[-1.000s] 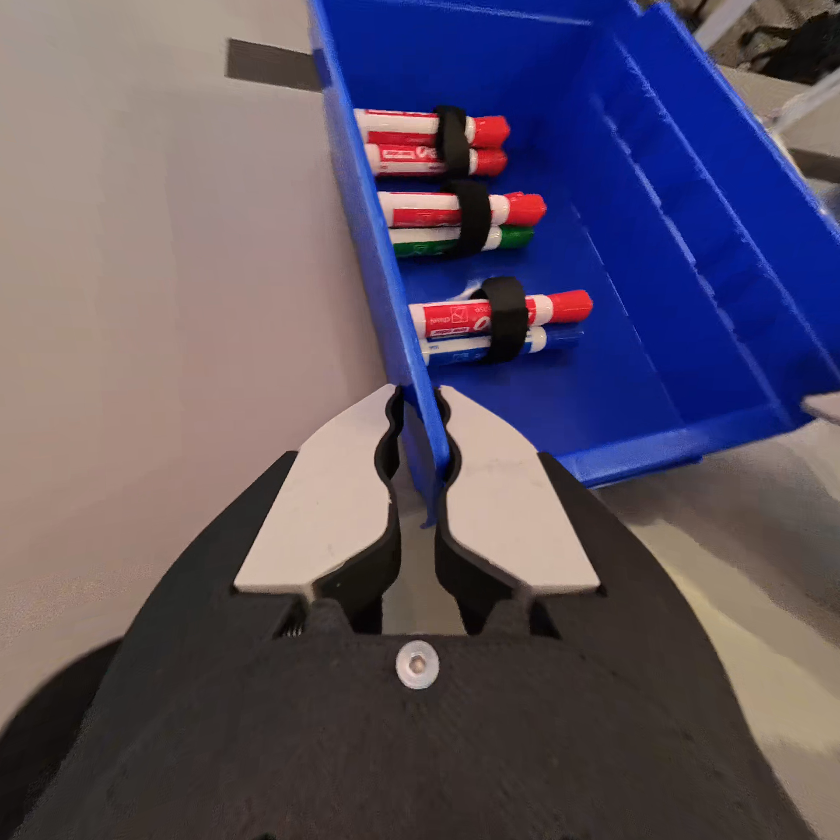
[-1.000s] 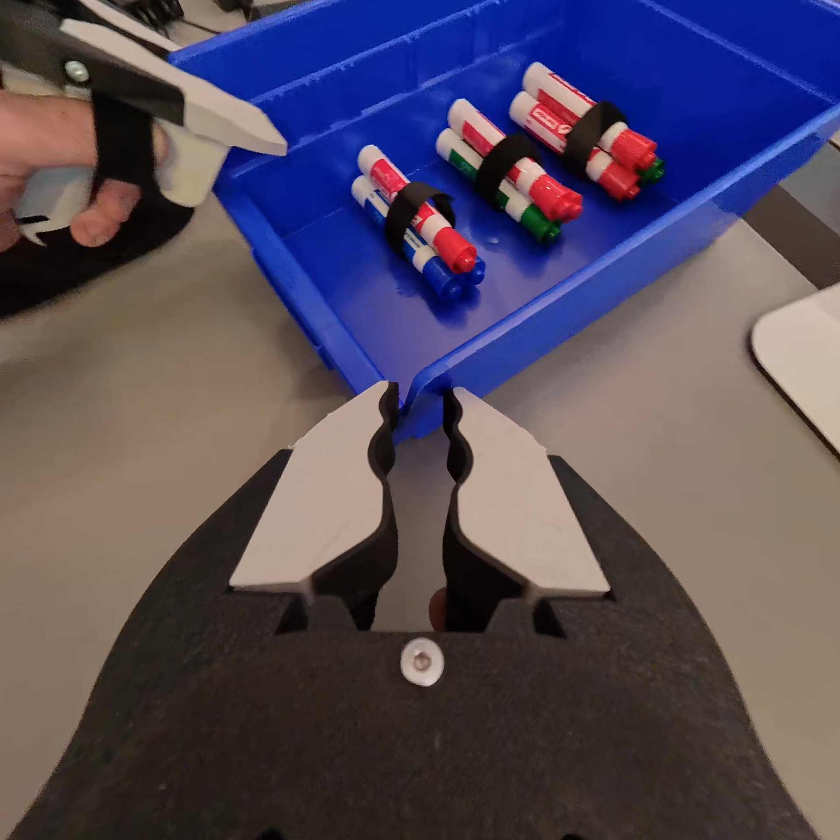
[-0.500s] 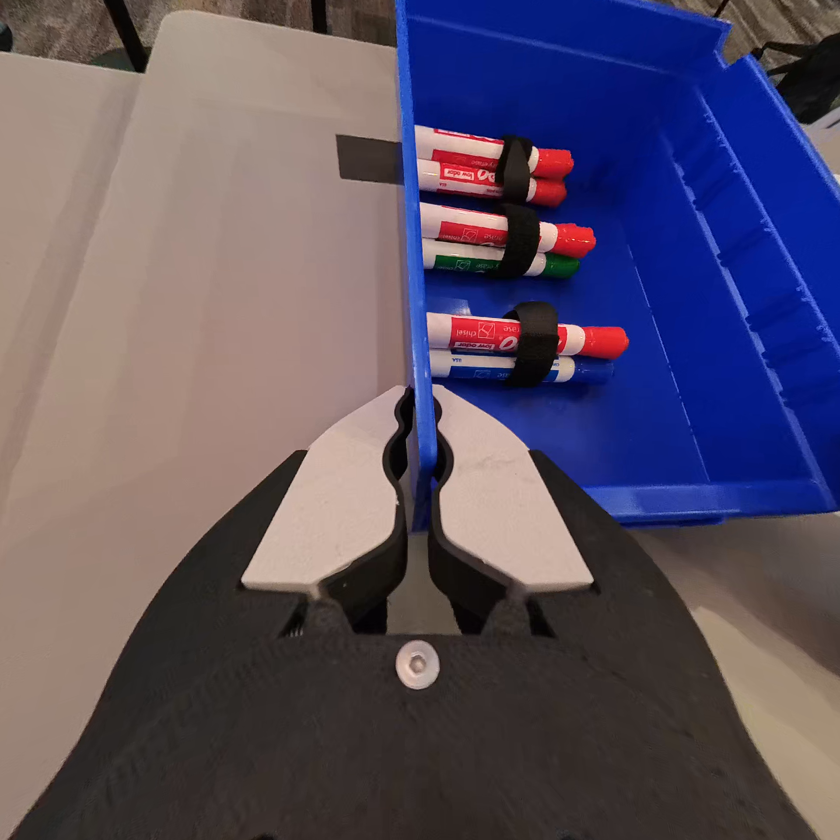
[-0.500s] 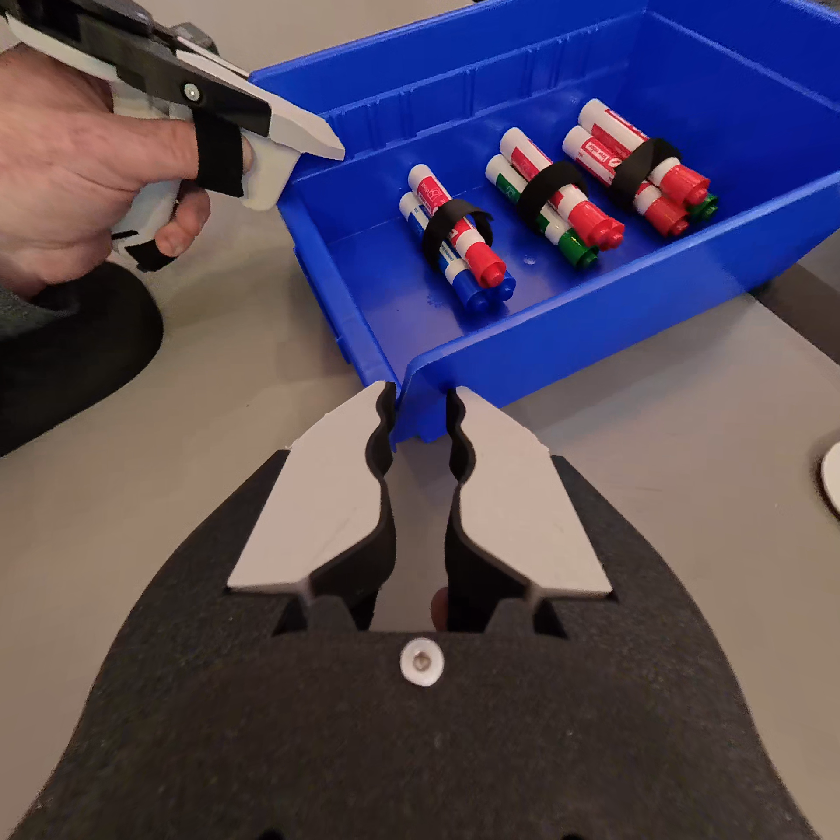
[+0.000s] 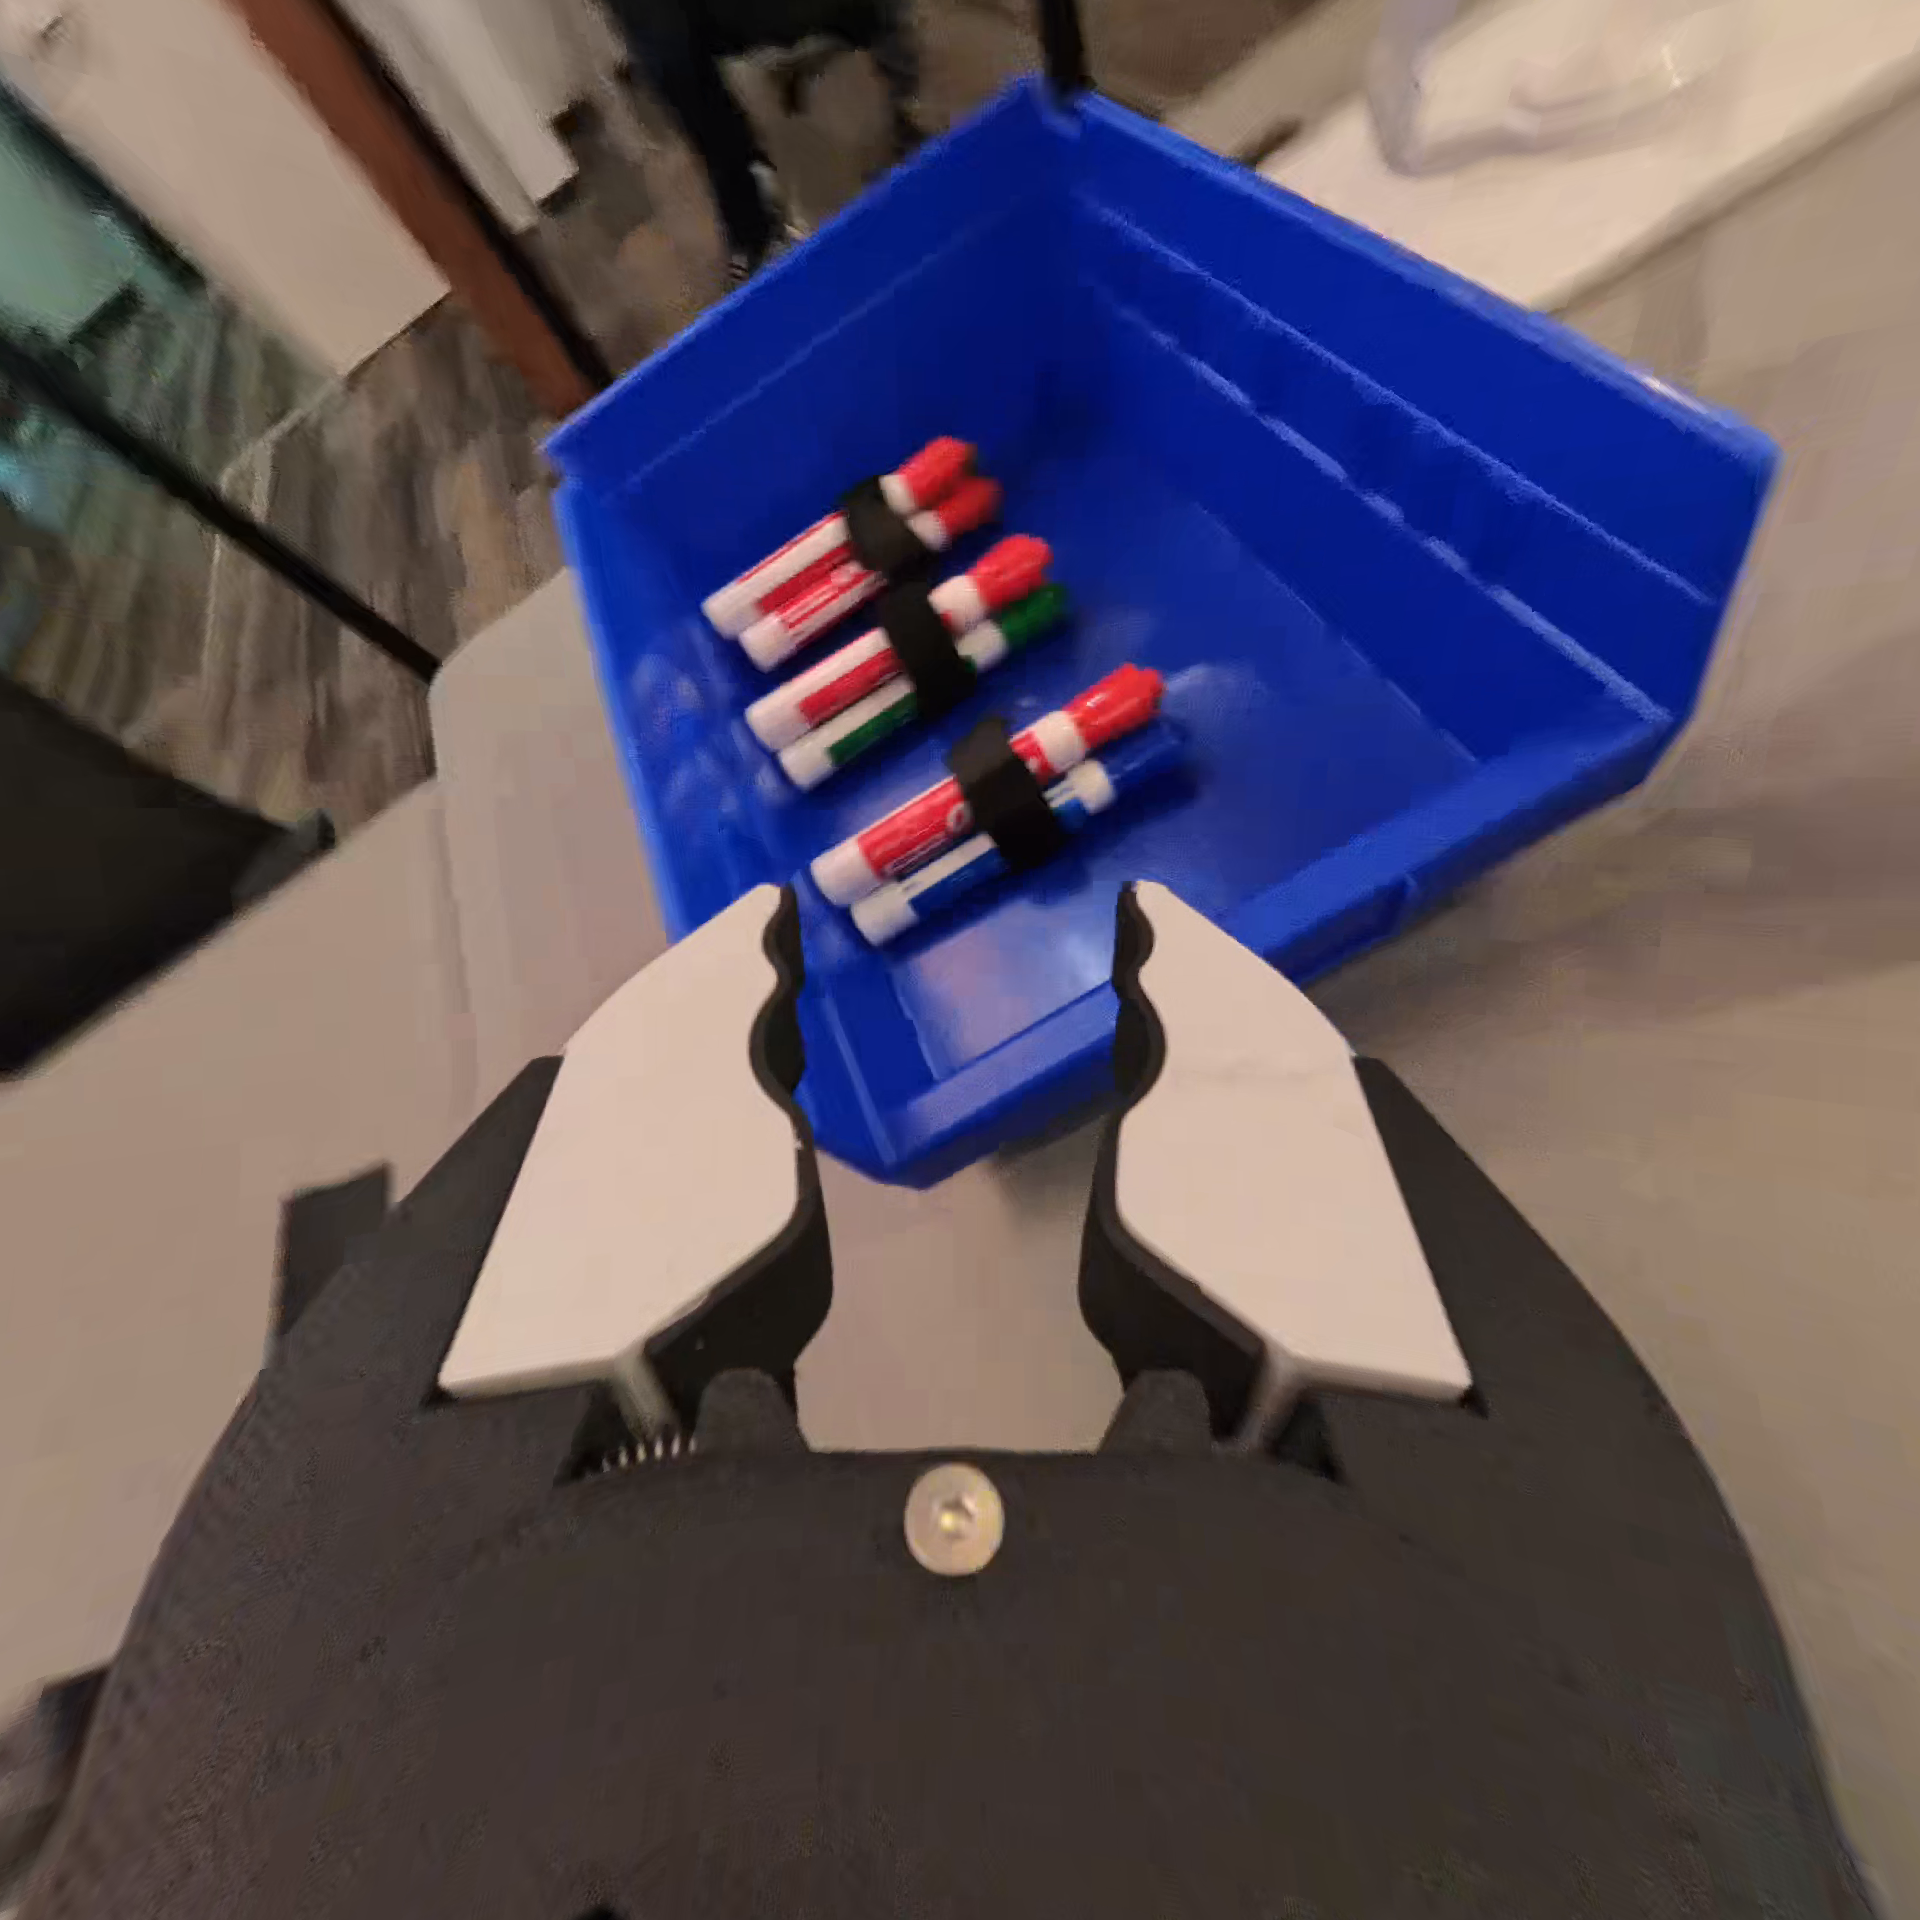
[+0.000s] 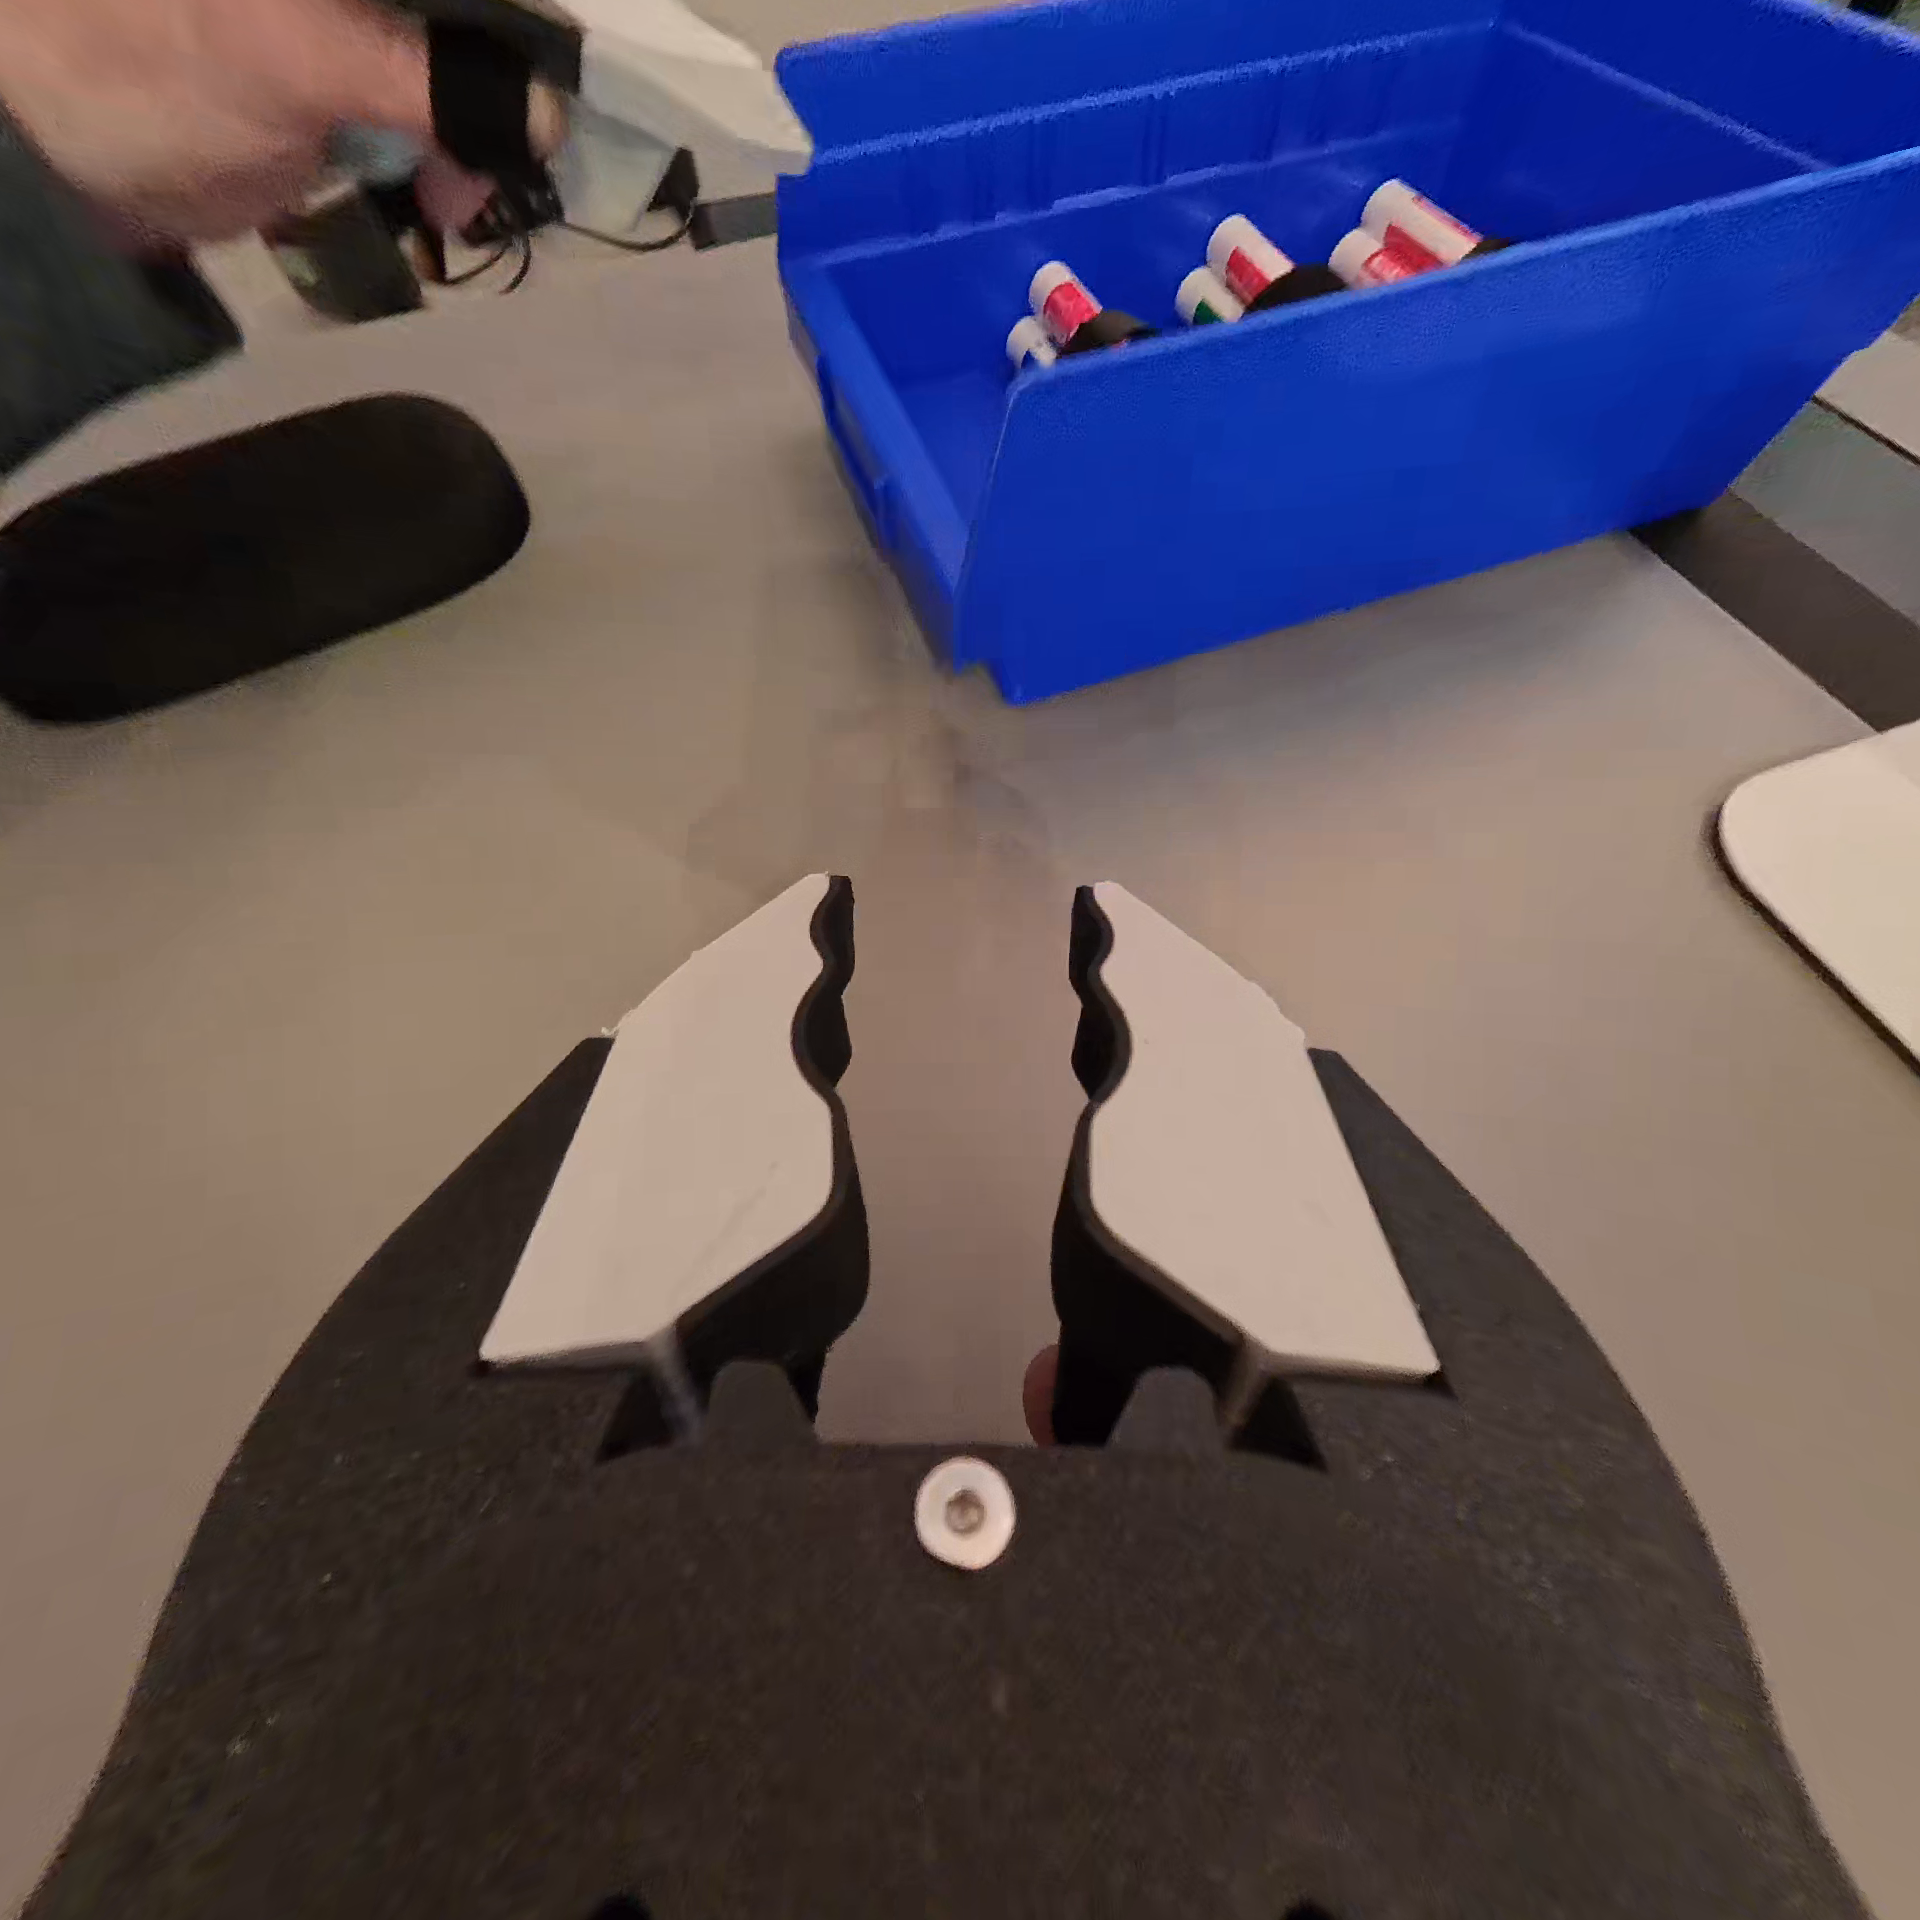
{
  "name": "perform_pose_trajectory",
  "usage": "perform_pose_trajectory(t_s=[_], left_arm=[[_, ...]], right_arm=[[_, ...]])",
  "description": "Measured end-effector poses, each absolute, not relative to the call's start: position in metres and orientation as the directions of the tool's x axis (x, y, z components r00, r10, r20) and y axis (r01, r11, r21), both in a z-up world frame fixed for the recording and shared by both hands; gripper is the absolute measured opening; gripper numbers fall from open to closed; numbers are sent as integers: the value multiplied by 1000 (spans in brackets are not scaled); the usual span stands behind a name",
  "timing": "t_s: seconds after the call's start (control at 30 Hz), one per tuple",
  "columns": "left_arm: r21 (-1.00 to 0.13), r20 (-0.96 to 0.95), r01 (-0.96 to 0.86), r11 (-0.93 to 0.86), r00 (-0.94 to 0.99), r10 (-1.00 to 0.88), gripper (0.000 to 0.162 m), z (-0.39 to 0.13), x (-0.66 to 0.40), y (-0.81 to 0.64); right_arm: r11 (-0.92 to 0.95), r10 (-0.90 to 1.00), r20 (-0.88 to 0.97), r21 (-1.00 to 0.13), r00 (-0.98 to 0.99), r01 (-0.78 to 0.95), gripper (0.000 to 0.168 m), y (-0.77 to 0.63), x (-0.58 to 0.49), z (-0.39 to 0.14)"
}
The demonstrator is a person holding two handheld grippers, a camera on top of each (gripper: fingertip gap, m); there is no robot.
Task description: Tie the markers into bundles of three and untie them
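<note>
A blue bin [image 5: 1455, 540] holds three marker bundles, each wrapped in a black strap. The nearest bundle [image 5: 997, 800] has red and blue markers, the middle one [image 5: 914, 665] red and green, the far one [image 5: 862, 551] red. My left gripper [image 5: 956, 904] is open and empty above the bin's near corner. My right gripper [image 6: 961, 894] is open and empty over the grey table, short of the bin [image 6: 1351, 436]. In the right wrist view only the marker ends [image 6: 1060, 301] show over the bin wall.
A hand holding the other gripper [image 6: 312, 135] is blurred at the upper left of the right wrist view. A black padded object [image 6: 239, 551] lies on the table at left. A white board's corner [image 6: 1829, 883] lies at right. Dark tape [image 6: 1787, 582] crosses the table.
My left gripper let go of the bin wall, opened and lifted above the corner. My right gripper opened and pulled back from the bin. The bin has turned.
</note>
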State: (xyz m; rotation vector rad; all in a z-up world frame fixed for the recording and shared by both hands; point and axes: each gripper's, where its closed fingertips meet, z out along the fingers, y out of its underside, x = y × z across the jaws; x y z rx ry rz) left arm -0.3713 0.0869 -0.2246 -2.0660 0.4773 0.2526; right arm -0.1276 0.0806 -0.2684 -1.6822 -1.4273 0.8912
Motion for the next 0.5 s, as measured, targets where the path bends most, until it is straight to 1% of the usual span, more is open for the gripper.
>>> perform_pose_trajectory(t_s=[0.07, 0.13, 0.2, 0.27, 0.33, 0.37, 0.4, 0.5], left_arm=[[-640, -470, -584, -499, 811, -348, 61, -227, -357, 100], [-522, -513, -690, -500, 723, -463, 61, -228, -349, 118], [-377, -513, -784, -493, 620, -594, 57, -239, -348, 133], [-220, -492, -839, -498, 537, -686, 65, -255, -360, 147], [-90, -428, -868, -488, 476, -768, 64, -271, -373, 153], [-26, -416, -866, -500, 464, -782, 68, -278, -383, 158], [19, -397, -873, -486, 440, -805, 64, -285, -387, 161], [160, -343, -868, -470, 398, -851, 63, -308, -397, 162]], right_arm=[[-71, 993, -13, -870, 121, 487, 39, 76, -113, -276], [-46, 994, 8, -872, 108, 488, 37, 73, -102, -283], [-49, 995, 0, -868, 99, 495, 37, 71, -96, -289], [-47, 997, -8, -868, 80, 495, 36, 69, -95, -289], [-45, 998, -16, -865, 62, 500, 36, 67, -96, -290], [-37, 998, -11, -865, 54, 501, 36, 65, -96, -290], [-29, 999, -4, -864, 51, 503, 36, 65, -96, -290], [-22, 999, 0, -858, 42, 513, 35, 63, -96, -292]])
